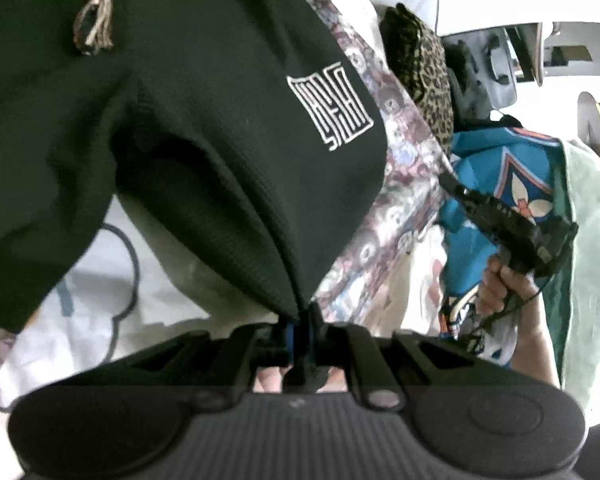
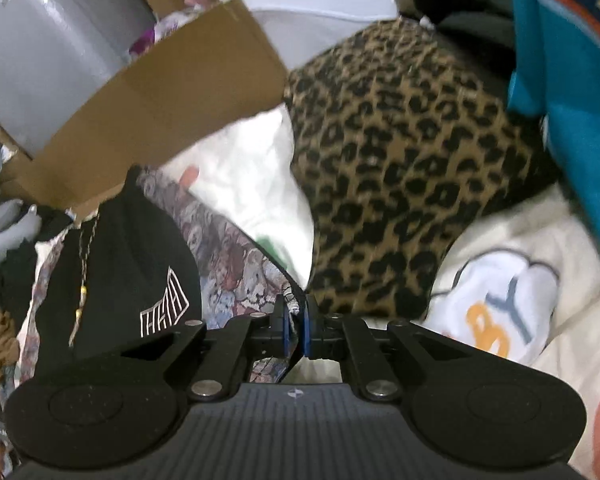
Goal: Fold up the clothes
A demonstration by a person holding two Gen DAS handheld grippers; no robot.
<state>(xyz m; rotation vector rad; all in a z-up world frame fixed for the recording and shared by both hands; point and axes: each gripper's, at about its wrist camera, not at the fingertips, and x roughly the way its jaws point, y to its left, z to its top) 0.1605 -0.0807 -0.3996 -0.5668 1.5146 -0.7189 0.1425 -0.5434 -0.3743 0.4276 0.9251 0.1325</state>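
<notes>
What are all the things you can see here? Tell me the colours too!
black top: one, white logo, pinched in left gripper's jaws
patterned fabric: one, purplish print, edge in right gripper's jaws
leopard cushion: one, brown-black, right of the print
teal garment: one, orange trim, hanging at right
cardboard box: one, brown, behind
cream sheet: one, underneath
left gripper: black, shut
right gripper: black, shut
hand: one, holding right gripper
</notes>
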